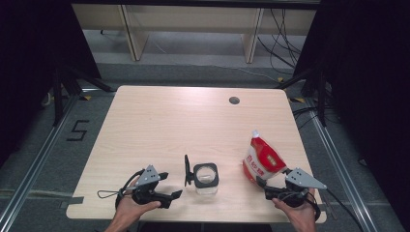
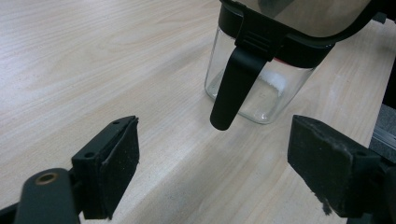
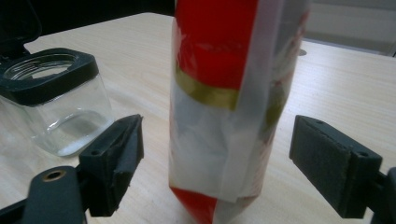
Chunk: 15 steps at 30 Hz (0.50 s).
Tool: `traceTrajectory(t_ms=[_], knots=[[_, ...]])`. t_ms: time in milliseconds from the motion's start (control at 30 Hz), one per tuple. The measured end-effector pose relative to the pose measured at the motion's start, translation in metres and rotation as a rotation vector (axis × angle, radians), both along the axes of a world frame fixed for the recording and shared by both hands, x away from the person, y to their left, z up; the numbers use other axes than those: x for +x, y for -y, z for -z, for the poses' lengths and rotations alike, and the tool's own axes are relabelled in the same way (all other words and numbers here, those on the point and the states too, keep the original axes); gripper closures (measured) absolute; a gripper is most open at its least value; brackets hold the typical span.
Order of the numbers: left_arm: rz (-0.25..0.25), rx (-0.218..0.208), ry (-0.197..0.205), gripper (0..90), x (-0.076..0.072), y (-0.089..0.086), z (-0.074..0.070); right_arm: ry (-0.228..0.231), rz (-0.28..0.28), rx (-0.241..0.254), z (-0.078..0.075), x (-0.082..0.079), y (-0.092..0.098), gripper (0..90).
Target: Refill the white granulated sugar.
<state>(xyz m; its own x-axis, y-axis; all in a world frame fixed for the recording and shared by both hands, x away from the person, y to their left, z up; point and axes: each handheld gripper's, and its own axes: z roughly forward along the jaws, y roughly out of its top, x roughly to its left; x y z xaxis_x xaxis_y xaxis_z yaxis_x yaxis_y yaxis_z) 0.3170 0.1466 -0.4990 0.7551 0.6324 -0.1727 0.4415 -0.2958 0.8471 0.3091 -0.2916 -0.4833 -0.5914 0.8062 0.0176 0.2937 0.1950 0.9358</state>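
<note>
A clear square jar [image 1: 206,179] with a black rim is standing near the front edge of the wooden table [image 1: 159,125], its black lid [image 1: 187,170] hinged open and standing upright on the jar's left side. To the right of the jar, a red and white pouch [image 1: 262,158] is standing upright, its spout corner pointing up. The left gripper [image 1: 170,197] is resting in the person's left hand [image 1: 126,211] just left of the jar, its jaws spread apart and holding nothing; in the left gripper view the jar [image 2: 254,88] is sitting ahead of the open jaws, toward the right, with the lid's black latch [image 2: 233,91] hanging down its near side. The right gripper [image 1: 263,188] is sitting in the person's right hand [image 1: 299,212] at the pouch's near right side, jaws wide apart. In the right gripper view the pouch [image 3: 224,107] is standing between the two open pads without touching either, and the jar [image 3: 51,100] is showing off to the left.
</note>
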Motion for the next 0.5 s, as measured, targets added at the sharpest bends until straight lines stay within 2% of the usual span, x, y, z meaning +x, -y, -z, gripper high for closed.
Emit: traceTrajectory(t_ms=[33,67,167,200,233,267,300,333,367,433,467,500], knots=[[-0.007,-0.006,-0.008,16.4,0.0,0.001,0.0,-0.013,0.007,0.011,0.0,0.0,-0.002,20.5],[0.006,0.008,0.004,16.3,0.001,0.0,0.0,-0.019,0.009,0.005,0.0,0.001,-0.003,21.8],[0.006,0.015,0.01,16.4,0.0,0.0,0.001,-0.005,-0.003,0.004,0.001,0.005,-0.003,27.1],[0.013,0.017,0.002,16.4,0.0,0.0,0.001,-0.028,0.003,0.011,0.002,0.004,-0.005,29.5],[0.004,0.02,-0.004,16.3,-0.001,0.001,0.0,-0.01,-0.017,-0.005,0.002,0.008,-0.004,35.4],[0.007,0.011,0.007,16.4,0.0,0.001,0.001,-0.006,-0.007,-0.01,0.003,0.009,-0.004,36.4],[0.006,0.003,0.007,16.4,0.0,0.001,0.001,-0.007,-0.023,-0.017,0.002,0.01,-0.003,36.8],[0.017,0.013,0.002,16.4,0.001,0.0,0.001,0.007,-0.029,-0.017,0.002,0.012,-0.003,37.3],[0.014,0.008,0.001,16.3,0.001,0.0,0.001,-0.021,-0.026,-0.003,0.002,0.011,-0.003,37.7],[0.008,0.009,-0.009,16.3,0.001,0.0,0.001,-0.018,-0.042,-0.008,0.001,0.014,-0.001,38.1],[0.005,0.003,-0.015,16.3,0.001,0.001,0.002,-0.031,-0.042,-0.004,0.001,0.013,-0.002,38.2],[0.007,0.005,-0.015,16.3,0.001,0.001,0.002,-0.019,-0.065,-0.024,0.0,0.017,0.001,38.3]])
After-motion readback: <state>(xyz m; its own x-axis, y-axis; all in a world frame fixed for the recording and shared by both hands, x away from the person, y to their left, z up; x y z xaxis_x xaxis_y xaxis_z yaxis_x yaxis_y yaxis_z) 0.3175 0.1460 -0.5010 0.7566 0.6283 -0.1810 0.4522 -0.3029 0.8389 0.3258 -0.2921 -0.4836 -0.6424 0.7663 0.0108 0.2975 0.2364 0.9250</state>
